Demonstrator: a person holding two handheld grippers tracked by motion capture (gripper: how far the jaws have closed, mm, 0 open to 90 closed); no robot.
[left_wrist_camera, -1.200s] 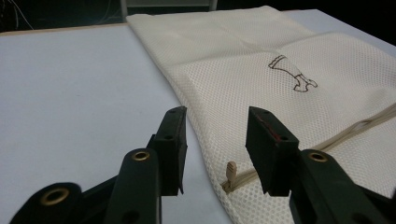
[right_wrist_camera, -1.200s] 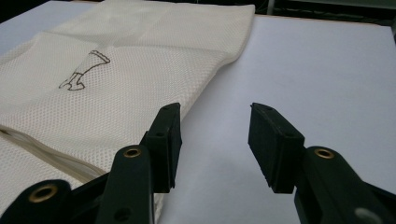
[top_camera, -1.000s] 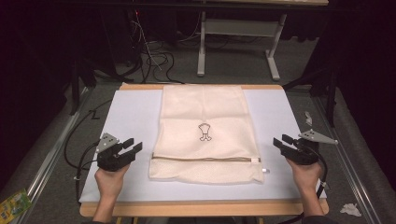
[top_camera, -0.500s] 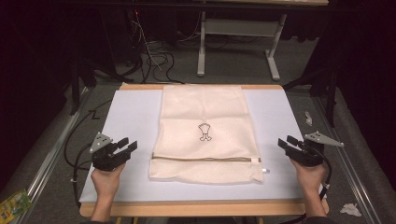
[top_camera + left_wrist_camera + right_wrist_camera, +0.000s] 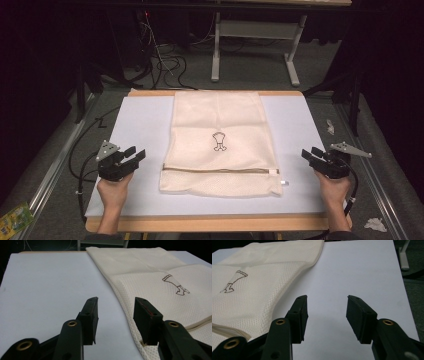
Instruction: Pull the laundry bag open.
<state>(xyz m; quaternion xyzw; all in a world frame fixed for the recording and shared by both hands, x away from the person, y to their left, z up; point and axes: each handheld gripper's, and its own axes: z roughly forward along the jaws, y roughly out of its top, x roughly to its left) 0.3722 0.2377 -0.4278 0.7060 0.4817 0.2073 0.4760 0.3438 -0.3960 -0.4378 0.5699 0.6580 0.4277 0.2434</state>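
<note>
Your cream mesh laundry bag with a small brown printed figure point(image 5: 220, 145) lies flat mid-table on the white rectangular table mat point(image 5: 140, 125), its zipper edge nearest you. Your left gripper point(image 5: 134, 155) sits near the bag's left edge without touching it, jaws apart with bare mat between them; they've just opened a bit more. Your right gripper point(image 5: 310, 155) sits well right of the bag, close to the mat's right edge, jaws apart and empty, also just widened. There's open mat on both sides of the bag. The mat's near edge runs just under your wrists.
</note>
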